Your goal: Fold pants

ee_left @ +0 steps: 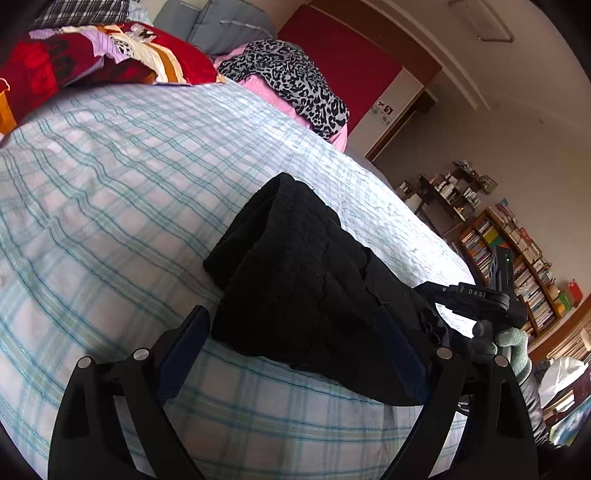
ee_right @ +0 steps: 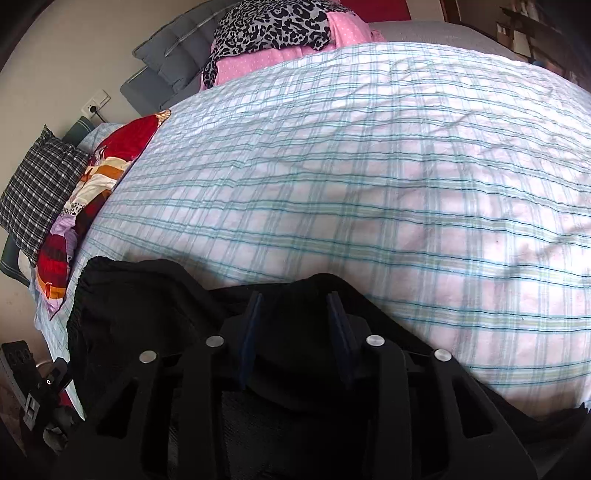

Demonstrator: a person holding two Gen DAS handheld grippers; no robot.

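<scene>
The black pants (ee_left: 303,280) lie folded in a bundle on the plaid bedspread (ee_left: 110,206). My left gripper (ee_left: 291,325) is open, its fingers (ee_left: 184,343) standing on either side of the bundle's near end without pinching it. The right gripper shows in the left wrist view (ee_left: 476,299) at the bundle's right end, held by a gloved hand. In the right wrist view the pants (ee_right: 147,295) fill the lower left, and my right gripper (ee_right: 295,306) has its jaws partly apart with a hump of black cloth between the pads.
A red patterned quilt (ee_left: 92,55), a leopard-print cloth on pink fabric (ee_left: 291,81) and grey cushions (ee_left: 221,22) lie at the bed's far end. A plaid pillow (ee_right: 40,184) is at the left. Bookshelves (ee_left: 517,258) stand beyond the bed's right edge.
</scene>
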